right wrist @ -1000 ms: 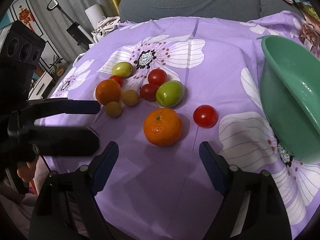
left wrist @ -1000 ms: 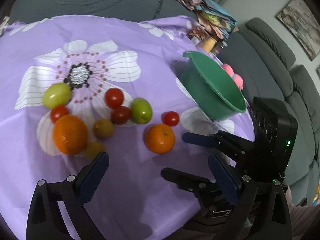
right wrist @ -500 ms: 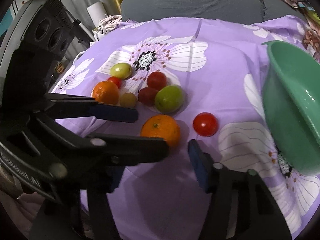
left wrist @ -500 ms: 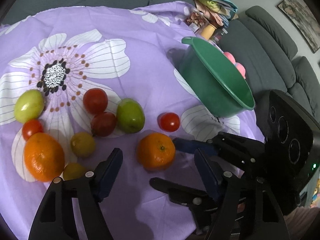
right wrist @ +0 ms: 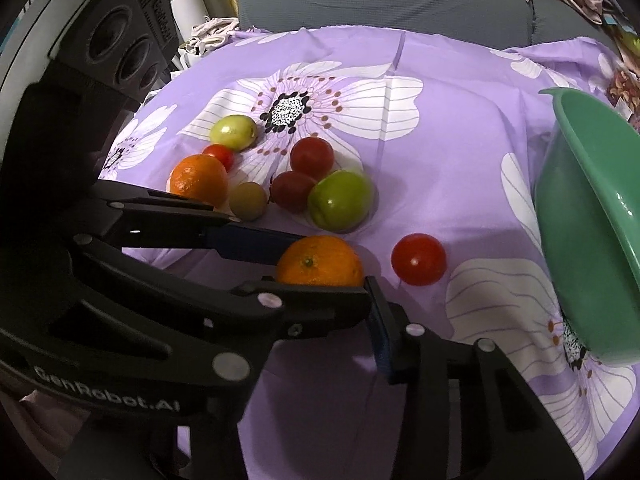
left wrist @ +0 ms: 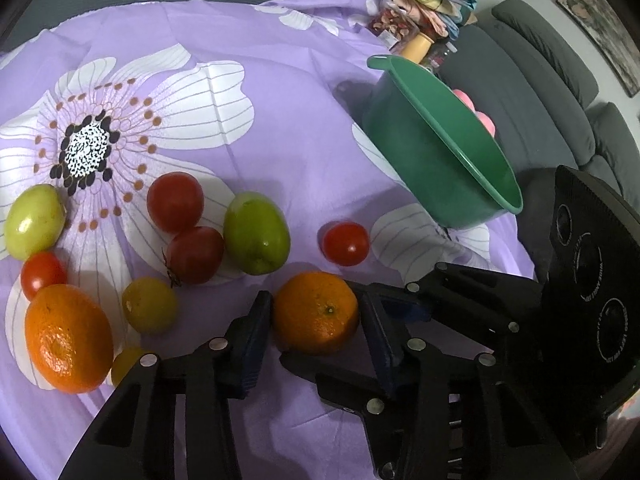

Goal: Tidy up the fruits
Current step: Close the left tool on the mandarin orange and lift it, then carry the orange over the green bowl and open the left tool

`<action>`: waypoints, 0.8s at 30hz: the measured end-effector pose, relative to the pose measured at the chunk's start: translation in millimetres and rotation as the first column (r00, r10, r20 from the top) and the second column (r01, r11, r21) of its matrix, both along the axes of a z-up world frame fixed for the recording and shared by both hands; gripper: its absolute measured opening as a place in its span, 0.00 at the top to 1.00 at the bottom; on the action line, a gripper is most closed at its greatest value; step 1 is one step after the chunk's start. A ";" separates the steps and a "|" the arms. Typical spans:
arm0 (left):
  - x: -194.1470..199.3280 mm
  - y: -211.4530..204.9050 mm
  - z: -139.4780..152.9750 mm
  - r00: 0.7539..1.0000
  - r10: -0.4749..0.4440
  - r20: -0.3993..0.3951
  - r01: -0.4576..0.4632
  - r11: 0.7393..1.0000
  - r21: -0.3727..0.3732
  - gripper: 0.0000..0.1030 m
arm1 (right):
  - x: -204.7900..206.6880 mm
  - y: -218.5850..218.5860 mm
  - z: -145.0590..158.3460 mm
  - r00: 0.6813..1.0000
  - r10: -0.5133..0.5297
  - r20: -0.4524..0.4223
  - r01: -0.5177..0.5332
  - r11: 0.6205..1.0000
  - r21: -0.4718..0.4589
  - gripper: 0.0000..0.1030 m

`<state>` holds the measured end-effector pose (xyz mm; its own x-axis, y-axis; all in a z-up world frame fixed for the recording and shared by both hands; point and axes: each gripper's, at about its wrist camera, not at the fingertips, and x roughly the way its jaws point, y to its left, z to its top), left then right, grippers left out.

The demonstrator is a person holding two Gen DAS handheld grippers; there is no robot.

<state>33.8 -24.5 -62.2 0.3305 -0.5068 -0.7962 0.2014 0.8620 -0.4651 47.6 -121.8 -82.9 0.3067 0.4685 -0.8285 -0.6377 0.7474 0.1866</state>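
1. The left gripper (left wrist: 316, 316) is partly closed around the near orange (left wrist: 316, 312); its two pads sit just beside the fruit on either side, and whether they already press it I cannot tell; the orange rests on the purple flowered cloth (left wrist: 256, 104) over the bench.
2. The right gripper (right wrist: 376, 320) sits low behind the same orange, with the left one lying across it; only one of its fingers (right wrist: 382, 340) shows clearly, so how far it is open I cannot tell; it appears to hold nothing.
3. Outward from the orange: a lone red tomato (left wrist: 346, 243) lies near it on the bowl side; a large green fruit (left wrist: 256, 233) and two dark red tomatoes (left wrist: 194, 254) cluster beyond; a second orange (left wrist: 68, 338), small yellowish fruits (left wrist: 149, 305) and another green fruit (left wrist: 34, 221) lie further left.
4. The green bowl (left wrist: 472, 168) stands tilted at the cloth's far right edge, well apart from the fruit; no fruit shows in the part of it that is visible.
5. The step in hand looks like the first pick; the next move calls for closing firmly on the orange, lifting it clear of its neighbours, then carrying it right over the bowl's rim before letting go.
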 end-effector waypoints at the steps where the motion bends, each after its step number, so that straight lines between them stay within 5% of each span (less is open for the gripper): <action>1: 1.2 0.0 0.0 1.000 0.000 -0.001 0.000 1.000 0.000 0.57 | 0.2 -0.1 -0.1 1.000 -0.002 0.000 0.002 1.000 0.001 0.58; 24: -9.8 -24.1 45.7 0.997 -0.012 0.070 0.007 0.997 0.073 0.58 | -18.0 -28.3 37.6 0.997 -0.030 0.076 0.019 0.989 0.146 0.59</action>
<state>24.0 -48.6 -16.6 0.3825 -0.4518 -0.8059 0.2398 0.8909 -0.3857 29.6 -150.1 -45.4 0.3802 0.5738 -0.7254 -0.6362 0.7315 0.2451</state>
